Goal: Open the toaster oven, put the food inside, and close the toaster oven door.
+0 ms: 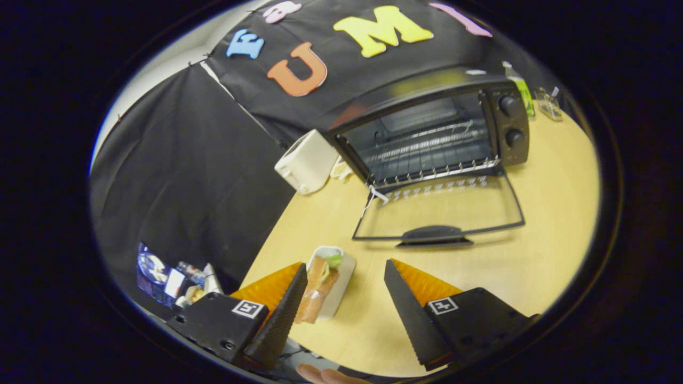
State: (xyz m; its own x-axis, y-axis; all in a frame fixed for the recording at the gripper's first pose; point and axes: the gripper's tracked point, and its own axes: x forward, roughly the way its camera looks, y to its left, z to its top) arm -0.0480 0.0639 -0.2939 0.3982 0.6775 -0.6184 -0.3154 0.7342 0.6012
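The black toaster oven (427,133) stands at the back of the wooden table with its glass door (443,210) folded flat down onto the table, handle toward me. Its wire rack (427,154) is bare. A sandwich (319,288) with green lettuce lies on a small white plate (341,282) near the table's front, close against the inner side of the left finger. My gripper (346,269) is open, its fingers spread wide above the table, and the sandwich sits between them toward the left one. Neither finger presses on it.
A white toaster (307,162) stands left of the oven. A green bottle (520,88) and a clear holder (549,104) sit behind the oven on the right. Clutter (176,280) lies beyond the table's left edge. A fingertip (325,375) shows below the gripper.
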